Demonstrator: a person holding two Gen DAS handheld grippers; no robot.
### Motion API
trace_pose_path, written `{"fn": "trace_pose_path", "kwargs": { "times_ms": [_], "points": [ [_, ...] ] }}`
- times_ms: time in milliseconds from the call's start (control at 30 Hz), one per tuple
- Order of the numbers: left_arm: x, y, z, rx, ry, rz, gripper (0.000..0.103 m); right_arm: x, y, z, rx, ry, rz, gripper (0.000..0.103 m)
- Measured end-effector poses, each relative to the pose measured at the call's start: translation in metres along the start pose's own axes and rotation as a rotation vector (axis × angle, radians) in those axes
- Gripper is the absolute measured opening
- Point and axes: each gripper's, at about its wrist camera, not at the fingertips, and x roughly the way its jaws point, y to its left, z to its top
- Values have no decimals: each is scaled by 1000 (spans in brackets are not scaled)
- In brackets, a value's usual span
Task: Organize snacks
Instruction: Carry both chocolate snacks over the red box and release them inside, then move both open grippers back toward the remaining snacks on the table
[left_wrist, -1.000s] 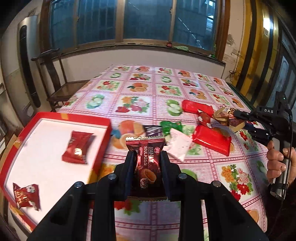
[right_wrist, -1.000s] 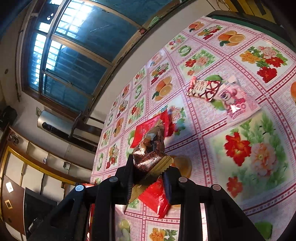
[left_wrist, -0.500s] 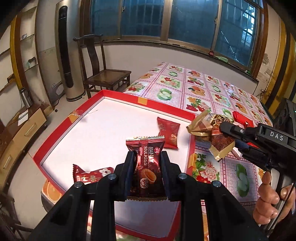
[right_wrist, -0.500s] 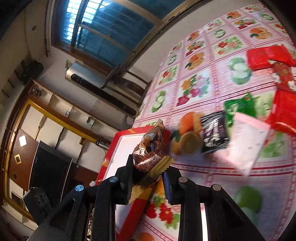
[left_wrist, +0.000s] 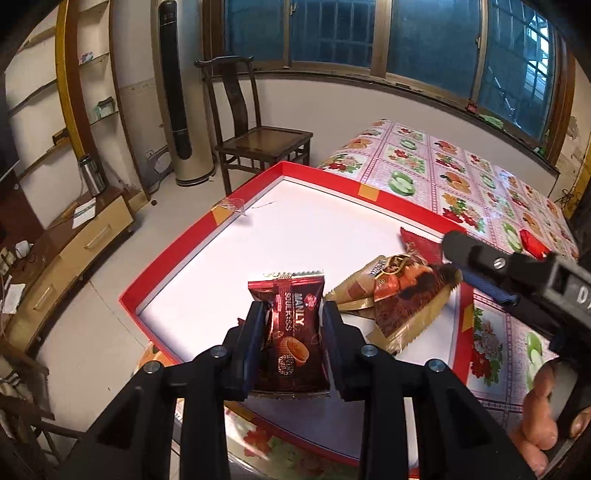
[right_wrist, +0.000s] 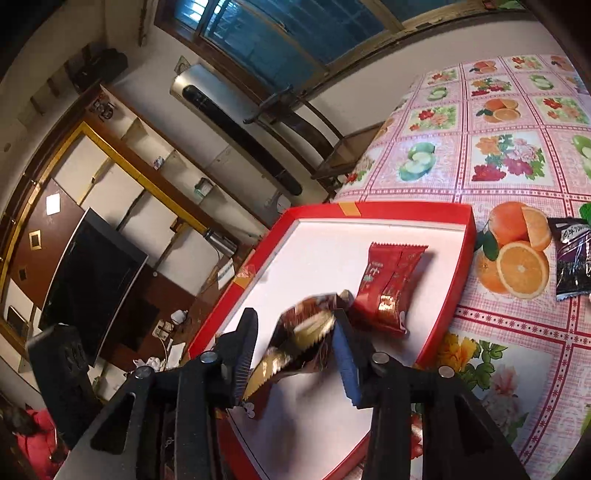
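A red tray (left_wrist: 295, 229) with a white floor lies at the table's left end. Over its near side my left gripper (left_wrist: 293, 308) has its jaws opening. A dark red Manly biscuit packet (left_wrist: 291, 332) still stands upright between the loosened pads. My right gripper (right_wrist: 295, 317) is also over the tray with its jaws opening wide. A brown-and-gold chocolate packet (right_wrist: 303, 332) is blurred and slipping down between its fingers. In the left wrist view the same packet (left_wrist: 402, 291) hangs below the right gripper (left_wrist: 456, 258). A red packet (right_wrist: 388, 288) lies in the tray.
A black packet (right_wrist: 572, 254) and a red packet (left_wrist: 532, 245) lie on the fruit-print tablecloth (right_wrist: 498, 155) to the right of the tray. A wooden chair (left_wrist: 258, 140) and a tower air conditioner (left_wrist: 181, 110) stand beyond the table's left end. A person's hand (left_wrist: 539, 424) holds the right gripper's handle.
Both grippers swung left from the snack pile to over the red tray. Both pairs of jaws have widened, and the brown-and-gold packet has tipped loose in the right one.
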Motion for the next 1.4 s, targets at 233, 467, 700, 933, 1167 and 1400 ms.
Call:
{"fn": "trace_pose_path", "kwargs": {
  "times_ms": [233, 467, 700, 933, 1167, 1400],
  "points": [
    [-37, -39, 3, 139, -183, 166, 89, -51, -21, 6, -17, -133, -122, 51],
    [-54, -113, 11, 257, -251, 131, 93, -130, -50, 4, -43, -225, -258, 51],
    [-43, -202, 8, 347, -208, 50, 93, -219, -99, 2, -24, -290, -445, 53],
    [-33, -312, -3, 478, -176, -16, 93, -311, -176, -2, 113, -364, -572, 56],
    [-30, -389, -20, 587, -174, -44, 93, -350, -226, -7, 354, -433, -628, 56],
    [-18, -420, -25, 587, -137, -58, 93, -358, -239, -12, 448, -472, -661, 56]
  ]
}}
